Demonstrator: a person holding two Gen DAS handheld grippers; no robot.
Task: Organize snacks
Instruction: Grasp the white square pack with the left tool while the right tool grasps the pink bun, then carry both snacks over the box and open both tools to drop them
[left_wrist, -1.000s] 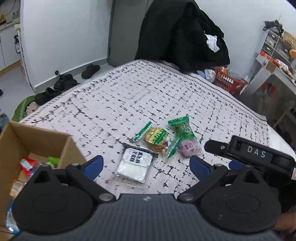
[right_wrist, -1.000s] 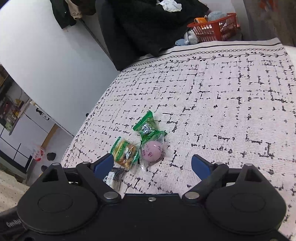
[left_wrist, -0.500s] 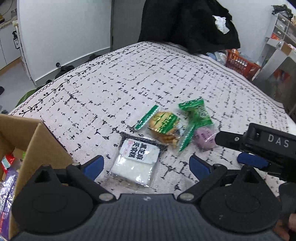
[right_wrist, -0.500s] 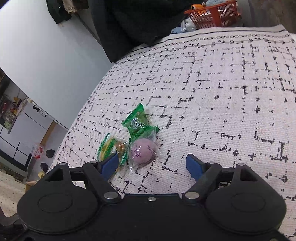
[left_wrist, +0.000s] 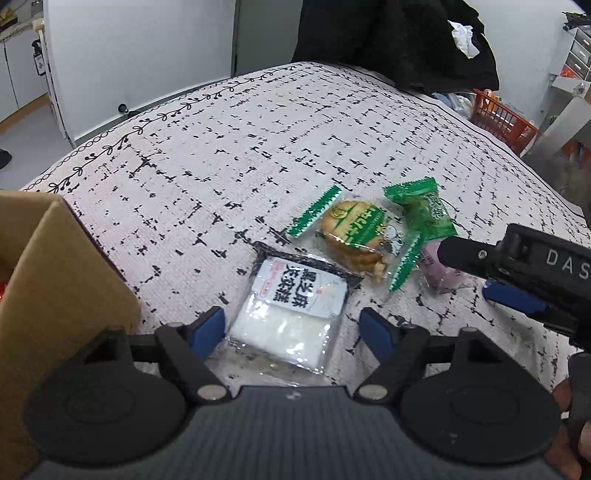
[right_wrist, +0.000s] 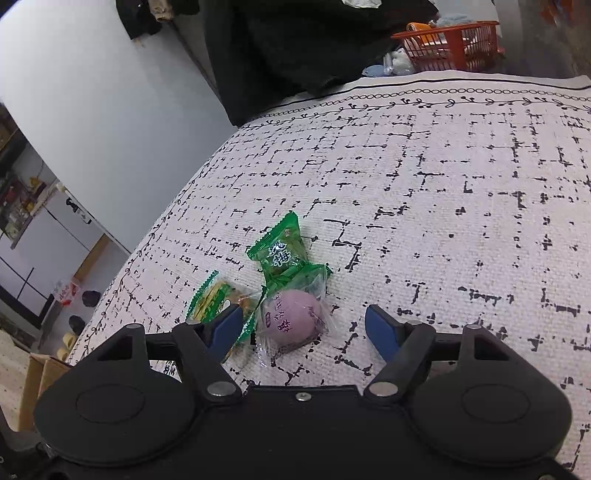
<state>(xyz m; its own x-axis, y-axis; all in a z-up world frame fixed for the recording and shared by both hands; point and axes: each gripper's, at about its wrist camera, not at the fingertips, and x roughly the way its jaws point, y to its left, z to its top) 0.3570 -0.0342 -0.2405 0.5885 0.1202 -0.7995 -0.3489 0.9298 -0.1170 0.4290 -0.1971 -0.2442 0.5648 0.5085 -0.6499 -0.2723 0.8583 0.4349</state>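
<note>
Several snacks lie on the patterned bed cover. A white rice-cake packet (left_wrist: 291, 310) lies between the open fingers of my left gripper (left_wrist: 293, 334). Beyond it are a biscuit packet with green ends (left_wrist: 354, 236), a green candy packet (left_wrist: 424, 214) and a purple ball snack in clear wrap (left_wrist: 437, 267). My right gripper (right_wrist: 303, 328) is open with the purple ball snack (right_wrist: 291, 319) between its fingers; the green candy (right_wrist: 284, 254) and biscuit packet (right_wrist: 214, 299) lie just beyond and left. The right gripper also shows in the left wrist view (left_wrist: 517, 266).
A cardboard box (left_wrist: 55, 280) stands at the left, close to my left gripper; it also shows in the right wrist view (right_wrist: 37, 384). Black clothes (left_wrist: 395, 40) and an orange basket (right_wrist: 450, 44) sit beyond the bed's far edge. The bed cover (right_wrist: 443, 184) stretches right.
Both grippers have moved forward and down toward the snacks. The rice-cake packet now lies between the left fingers and the purple ball between the right fingers.
</note>
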